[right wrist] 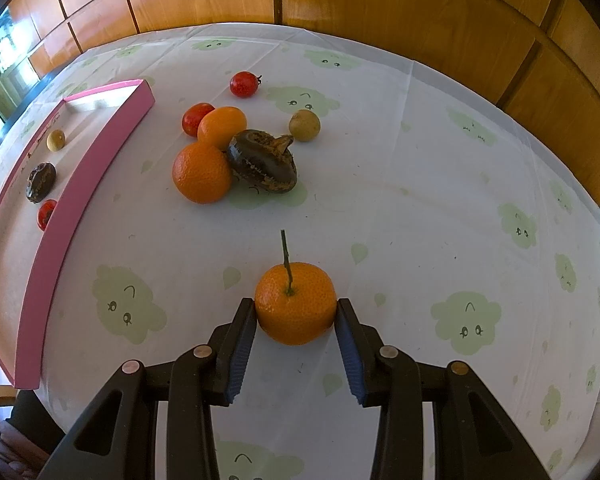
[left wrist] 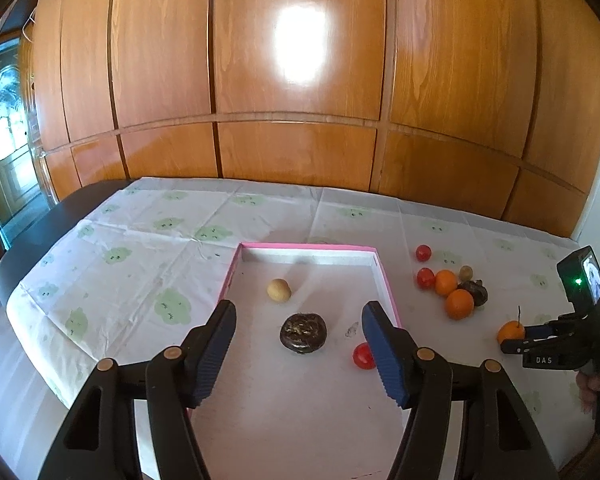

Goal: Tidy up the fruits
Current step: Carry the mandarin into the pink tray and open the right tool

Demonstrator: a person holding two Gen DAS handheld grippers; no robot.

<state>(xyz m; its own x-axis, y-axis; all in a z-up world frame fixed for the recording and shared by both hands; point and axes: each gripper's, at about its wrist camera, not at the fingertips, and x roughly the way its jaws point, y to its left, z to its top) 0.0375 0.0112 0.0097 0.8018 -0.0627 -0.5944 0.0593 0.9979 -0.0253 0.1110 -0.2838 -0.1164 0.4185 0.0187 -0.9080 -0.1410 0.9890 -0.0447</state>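
The right gripper (right wrist: pixel 296 312) clamps a stemmed orange (right wrist: pixel 295 304) above the counter (right wrist: pixel 420 200) – the left gripper (left wrist: pixel 300 344) (jaws wide apart) hovers over the pink tray (left wrist: pixel 388 284), beyond which more fruit (right wrist: pixel 204 172) lies clustered.

We see glossy varnished wood panels (left wrist: pixel 300 60) behind the worktop, whose cloth (right wrist: pixel 420 200) looks thin, matt and creased. The orange (right wrist: pixel 295 303) has dimpled, slightly shiny skin; the tongs' pads (right wrist: pixel 241 354) are ribbed.
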